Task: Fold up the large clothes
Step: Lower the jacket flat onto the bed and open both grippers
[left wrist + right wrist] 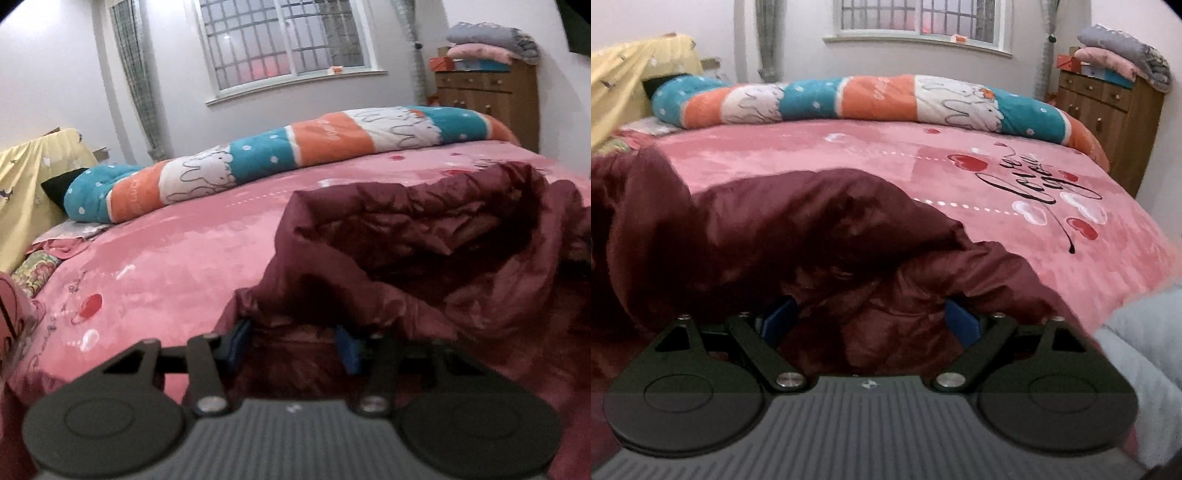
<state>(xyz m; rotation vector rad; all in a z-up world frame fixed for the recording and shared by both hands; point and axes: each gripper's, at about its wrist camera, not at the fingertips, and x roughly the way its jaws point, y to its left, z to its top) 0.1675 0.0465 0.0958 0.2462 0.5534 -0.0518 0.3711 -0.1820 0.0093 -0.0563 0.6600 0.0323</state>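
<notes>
Nearest, the left gripper [295,345] and the right gripper [871,317] are each seen with maroon fabric bunched between half-spread jaws — whether the pads actually clamp cannot be told. The maroon padded coat [768,229] is heaped along the bed's [1052,280] near edge — a fold-over seems underway, so the lifted hem must next be carried toward the rolled quilt [879,98] at the far edge.

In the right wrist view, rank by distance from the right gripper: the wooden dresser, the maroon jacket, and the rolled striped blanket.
1. Maroon jacket: at the right gripper, bunched between its fingers.
2. Rolled striped blanket: across the far side of the bed.
3. Wooden dresser: past the bed, in the right corner.
</notes>
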